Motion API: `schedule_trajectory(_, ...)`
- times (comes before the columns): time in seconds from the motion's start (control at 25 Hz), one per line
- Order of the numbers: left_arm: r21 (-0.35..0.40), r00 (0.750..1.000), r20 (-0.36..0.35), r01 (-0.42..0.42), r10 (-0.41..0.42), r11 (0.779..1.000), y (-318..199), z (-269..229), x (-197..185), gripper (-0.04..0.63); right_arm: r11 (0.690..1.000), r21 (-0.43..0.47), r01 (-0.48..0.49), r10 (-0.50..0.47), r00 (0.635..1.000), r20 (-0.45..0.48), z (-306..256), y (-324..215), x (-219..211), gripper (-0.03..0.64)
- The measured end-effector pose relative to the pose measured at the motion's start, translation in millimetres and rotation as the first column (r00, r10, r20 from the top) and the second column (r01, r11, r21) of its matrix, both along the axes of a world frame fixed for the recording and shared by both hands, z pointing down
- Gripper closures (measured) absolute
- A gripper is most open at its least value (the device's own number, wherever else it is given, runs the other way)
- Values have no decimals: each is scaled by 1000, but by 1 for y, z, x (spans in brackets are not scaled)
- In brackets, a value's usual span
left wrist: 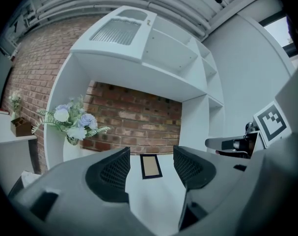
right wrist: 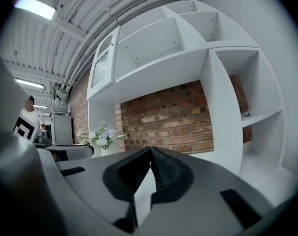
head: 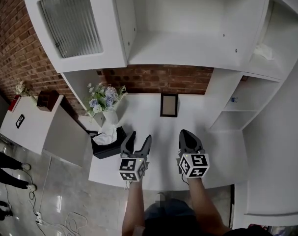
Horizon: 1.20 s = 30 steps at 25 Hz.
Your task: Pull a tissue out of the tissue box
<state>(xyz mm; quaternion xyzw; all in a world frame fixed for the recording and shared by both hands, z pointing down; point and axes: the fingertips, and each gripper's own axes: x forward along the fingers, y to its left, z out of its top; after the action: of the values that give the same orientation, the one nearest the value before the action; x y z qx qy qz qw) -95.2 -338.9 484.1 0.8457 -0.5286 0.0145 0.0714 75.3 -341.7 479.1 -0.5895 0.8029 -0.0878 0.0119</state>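
Left hand-held gripper [head: 141, 135] gapes empty; right hand-held gripper [head: 184, 132] is closed.

Flower vase [head: 105, 107] beside dark picture frame [head: 169, 105], brick wall [head: 158, 80], white shelving [head: 188, 28]

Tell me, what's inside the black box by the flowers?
White tissue pokes out of the open top of the black tissue box. Anything deeper is hidden by its walls.

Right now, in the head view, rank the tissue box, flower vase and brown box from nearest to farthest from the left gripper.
1. The tissue box, just left of the left gripper.
2. The flower vase, farther back on the left.
3. The brown box, far left on the side cabinet.
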Motion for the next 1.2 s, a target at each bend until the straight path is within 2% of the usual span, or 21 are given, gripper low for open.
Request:
schedule_trajectory(0.24, -26, 999, 7, 32, -32, 999, -10, 8, -12, 348, 999, -28, 29, -30, 999, -13, 7, -15, -7, 618)
schedule_trajectory(0.44, -30, 997, 30, 76, -75, 997, -17, 17, -41, 348, 997, -48, 67, -68, 997, -31, 14, -27, -19, 618)
schedule_trajectory(0.68, -61, 986, 133, 113, -104, 992, -20, 25, -92, 348, 989, -76, 129, -133, 990, -48, 28, -41, -43, 618)
schedule_trajectory(0.96, -80, 958, 250, 164, -139, 983, -25, 29, -159, 348, 974, -97, 205, -212, 975, -68, 40, -54, -74, 618)
schedule_trajectory(1.2, -140, 932, 347, 159, -102, 977, -28, 42, -198, 348, 938, -110, 329, -340, 935, -102, 45, -57, -128, 618)
